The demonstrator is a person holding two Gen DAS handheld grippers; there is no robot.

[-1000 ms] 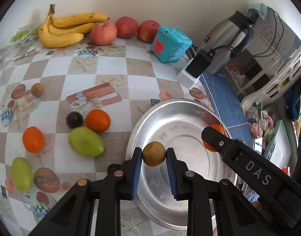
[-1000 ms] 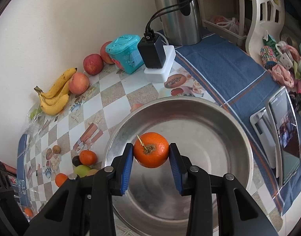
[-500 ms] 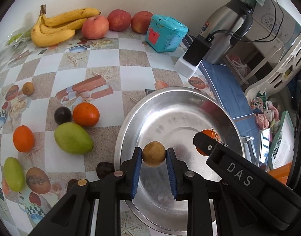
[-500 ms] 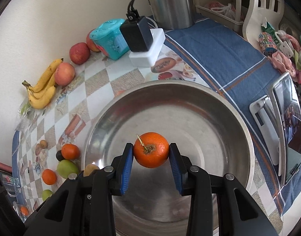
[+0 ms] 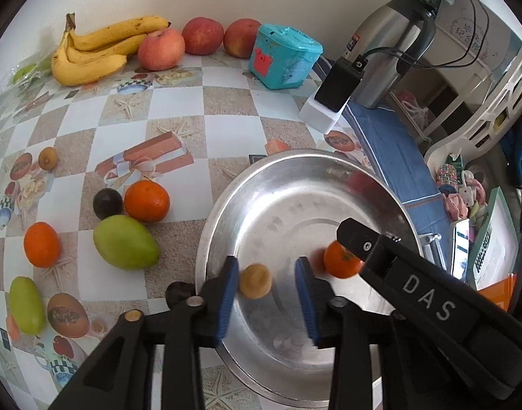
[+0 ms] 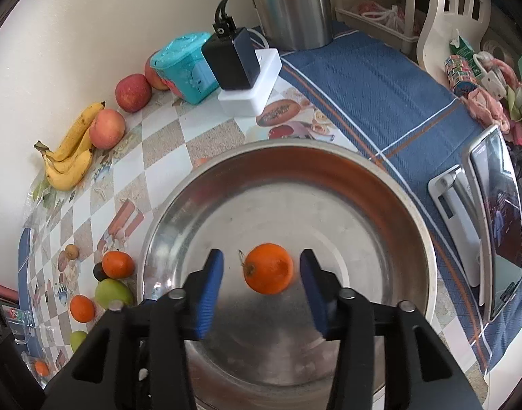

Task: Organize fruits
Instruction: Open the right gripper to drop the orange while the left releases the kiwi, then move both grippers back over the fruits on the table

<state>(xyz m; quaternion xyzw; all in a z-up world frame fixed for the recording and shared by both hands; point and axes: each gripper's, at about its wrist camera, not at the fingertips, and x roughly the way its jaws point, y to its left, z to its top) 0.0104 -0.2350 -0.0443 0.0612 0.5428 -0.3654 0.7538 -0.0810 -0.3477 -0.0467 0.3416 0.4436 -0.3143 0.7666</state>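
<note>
A steel bowl [image 5: 295,184] [image 6: 390,184] sits on the checkered table. My left gripper [image 5: 267,292] is open over its near left part; a small brown fruit [image 5: 255,281] is loose between the pads, blurred. My right gripper [image 6: 261,282] is open over the bowl's middle; an orange [image 6: 268,268] is free between its pads and also shows in the left wrist view [image 5: 341,260]. On the table to the left lie two oranges [image 5: 146,201] [image 5: 41,244], a green mango [image 5: 125,246], a dark fruit [image 5: 107,203], a small green fruit [image 5: 26,304] and a small brown fruit [image 5: 48,158].
Bananas [image 5: 97,51] and three apples [image 5: 202,36] lie along the back wall, beside a teal box [image 5: 283,56]. A power strip with a black adapter [image 5: 330,102] and a steel kettle [image 5: 387,48] stand behind the bowl. A blue cloth [image 6: 380,102] and a tablet [image 6: 496,215] lie to the right.
Both grippers moved over the bowl and opened. The brown fruit and the orange have come free of the pads and dropped toward the bowl.
</note>
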